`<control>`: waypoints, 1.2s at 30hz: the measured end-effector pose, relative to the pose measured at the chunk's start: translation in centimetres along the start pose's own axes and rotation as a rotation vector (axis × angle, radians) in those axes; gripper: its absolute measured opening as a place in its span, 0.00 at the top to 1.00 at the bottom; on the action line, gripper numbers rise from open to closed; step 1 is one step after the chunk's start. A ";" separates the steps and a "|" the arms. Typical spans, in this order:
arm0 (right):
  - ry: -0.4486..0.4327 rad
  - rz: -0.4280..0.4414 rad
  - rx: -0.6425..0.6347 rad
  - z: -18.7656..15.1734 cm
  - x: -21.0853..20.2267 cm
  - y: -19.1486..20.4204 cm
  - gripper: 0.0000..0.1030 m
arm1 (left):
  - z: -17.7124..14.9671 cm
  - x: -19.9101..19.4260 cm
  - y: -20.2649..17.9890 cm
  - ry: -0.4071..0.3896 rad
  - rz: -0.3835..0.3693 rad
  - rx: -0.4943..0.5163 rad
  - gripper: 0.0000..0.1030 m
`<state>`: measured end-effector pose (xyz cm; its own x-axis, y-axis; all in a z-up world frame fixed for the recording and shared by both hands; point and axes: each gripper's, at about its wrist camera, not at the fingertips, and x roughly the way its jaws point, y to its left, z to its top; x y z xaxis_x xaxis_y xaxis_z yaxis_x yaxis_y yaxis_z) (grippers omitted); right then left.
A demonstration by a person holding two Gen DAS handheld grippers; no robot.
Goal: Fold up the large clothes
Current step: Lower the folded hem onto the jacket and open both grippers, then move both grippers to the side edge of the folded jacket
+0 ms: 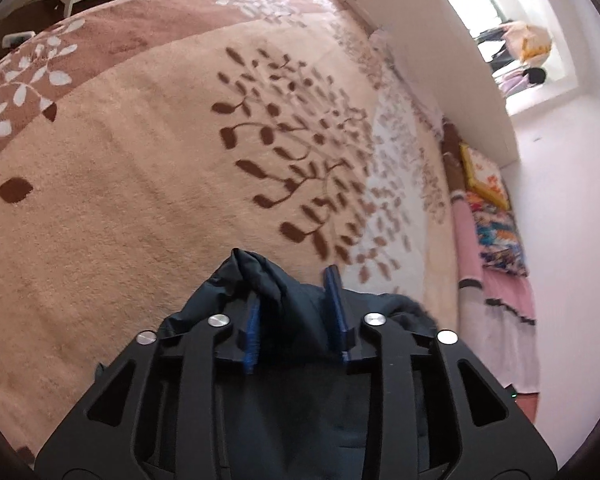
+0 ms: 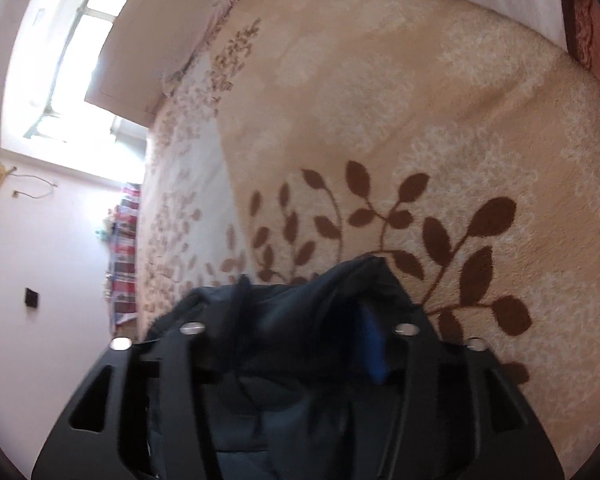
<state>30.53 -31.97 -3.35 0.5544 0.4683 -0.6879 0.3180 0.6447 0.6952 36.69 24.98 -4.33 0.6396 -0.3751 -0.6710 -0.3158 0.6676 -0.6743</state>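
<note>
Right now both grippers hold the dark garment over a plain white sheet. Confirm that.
Not quite. The left gripper and right gripper do hold the dark garment, but over a beige blanket patterned with brown leaves, as both wrist views show.

home bedroom. leaf-patterned beige blanket (image 1: 140, 168) spread over a bed; white headboard (image 1: 432, 52); bright window (image 2: 60, 60); folded colourful bedding (image 1: 496, 232) stacked by the white wall (image 1: 572, 240).

Window (image 2: 60, 60) blown out; motion blur, fisheye warp at edges.
</note>
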 end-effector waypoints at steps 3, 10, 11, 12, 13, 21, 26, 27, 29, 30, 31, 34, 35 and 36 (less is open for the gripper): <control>-0.082 -0.004 -0.026 0.0 -2.3 0.9 0.20 | 0.0 -1.6 -0.9 -0.048 -0.027 0.017 0.50; -0.101 0.001 -0.087 -1.6 -5.4 0.8 0.24 | -0.4 -5.3 -2.5 -0.117 0.008 0.132 0.45; -0.098 -0.009 -0.122 -2.4 -6.0 0.7 0.28 | -0.9 -6.0 -2.5 -0.114 0.007 0.154 0.45; -0.096 -0.010 -0.142 -3.1 -6.5 0.6 0.28 | -1.3 -6.6 -2.4 -0.112 0.011 0.170 0.45; -0.095 -0.017 -0.168 -4.3 -7.2 0.3 0.30 | -1.8 -7.2 -2.3 -0.108 0.014 0.184 0.45; -0.086 -0.046 -0.295 -13.8 -12.2 -1.9 0.46 | -9.5 -12.8 0.7 -0.073 0.043 0.270 0.45; -0.088 -0.112 -0.224 -19.9 -15.2 -5.9 0.37 | -14.5 -15.6 5.3 -0.053 0.090 0.176 0.41; -0.082 -0.104 -0.191 -20.7 -15.6 -6.7 0.29 | -15.3 -16.1 6.3 -0.047 0.079 0.133 0.38; -0.053 -0.046 -0.104 -22.1 -15.9 -8.5 0.22 | -16.6 -16.7 7.9 -0.041 0.056 0.058 0.30; -0.023 -0.005 -0.049 -22.7 -15.6 -9.4 0.20 | -17.3 -16.7 8.6 -0.031 0.042 0.026 0.27; -0.003 0.013 -0.022 -22.8 -15.2 -9.8 0.20 | -17.8 -16.6 9.1 -0.018 0.023 0.003 0.27; 0.020 0.078 0.061 -23.1 -14.1 -10.7 0.18 | -18.8 -15.6 10.0 0.007 0.003 -0.052 0.25; 0.018 0.098 0.090 -22.9 -13.7 -10.9 0.17 | -19.0 -15.1 10.3 0.012 -0.019 -0.077 0.24; 0.016 0.117 0.116 -22.8 -13.2 -10.9 0.17 | -19.2 -14.6 10.5 0.016 -0.030 -0.097 0.24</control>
<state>2.24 -31.43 -6.63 0.5810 0.5465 -0.6032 0.3389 0.5113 0.7897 10.57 25.13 -7.54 0.6389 -0.4042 -0.6545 -0.3636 0.5911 -0.7200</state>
